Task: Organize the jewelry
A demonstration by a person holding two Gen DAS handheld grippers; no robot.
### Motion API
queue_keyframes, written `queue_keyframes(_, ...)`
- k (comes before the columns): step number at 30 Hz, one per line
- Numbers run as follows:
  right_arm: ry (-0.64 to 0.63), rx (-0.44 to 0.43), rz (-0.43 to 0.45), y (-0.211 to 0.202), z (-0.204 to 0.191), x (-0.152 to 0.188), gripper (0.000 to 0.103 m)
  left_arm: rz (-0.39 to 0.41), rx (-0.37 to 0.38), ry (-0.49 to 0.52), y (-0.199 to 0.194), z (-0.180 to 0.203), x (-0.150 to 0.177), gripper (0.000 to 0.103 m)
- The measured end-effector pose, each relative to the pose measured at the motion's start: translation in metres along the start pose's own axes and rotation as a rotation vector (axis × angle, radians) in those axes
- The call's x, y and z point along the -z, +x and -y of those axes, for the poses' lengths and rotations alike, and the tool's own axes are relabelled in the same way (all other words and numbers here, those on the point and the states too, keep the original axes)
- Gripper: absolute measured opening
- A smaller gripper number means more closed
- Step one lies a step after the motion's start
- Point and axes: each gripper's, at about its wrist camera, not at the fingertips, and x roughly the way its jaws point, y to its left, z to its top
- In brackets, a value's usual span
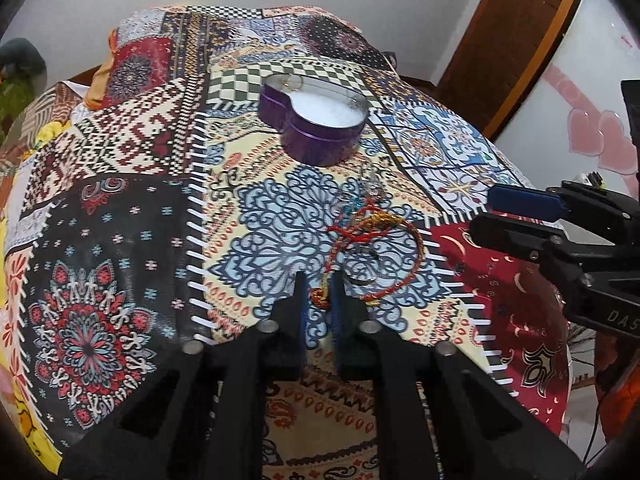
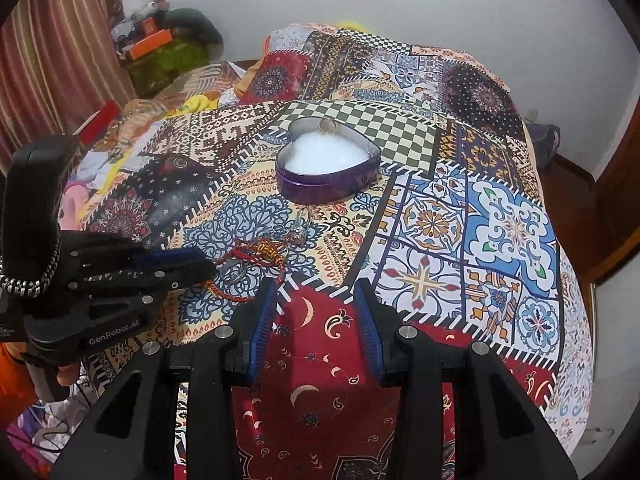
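A purple heart-shaped tin (image 1: 316, 122) with white padding stands open on the patterned bedspread; it also shows in the right wrist view (image 2: 326, 172), with a ring (image 2: 327, 125) at its far rim. A red and gold thread bracelet (image 1: 384, 236) lies in front of it, with a silver ring (image 1: 366, 276) and a small clear trinket (image 1: 370, 188) beside it. My left gripper (image 1: 319, 294) has its jaws nearly closed around the bracelet's red-gold bead end. In the right wrist view it (image 2: 208, 268) is at the bracelet (image 2: 260, 256). My right gripper (image 2: 316, 292) is open and empty above the red patch.
The patchwork bedspread (image 1: 120, 208) covers the whole bed. Pillows and clutter lie at the far left (image 2: 160, 52). A wooden door (image 1: 512, 40) and a white cupboard with pink hearts (image 1: 592, 120) stand on the right. The bed edge drops off at right.
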Motion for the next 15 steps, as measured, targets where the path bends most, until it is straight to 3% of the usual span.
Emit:
queue_keyframes(6,0.015,-0.010,-0.002,0.001,0.000,0.001,0.036,0.035,-0.027,0.056,-0.014,0.008,-0.006,0.003)
queue_keyframes(15,0.005,-0.022,-0.002,0.002,-0.006,-0.002,0.036,0.180,-0.032,0.059,-0.062,0.009,-0.023,0.003)
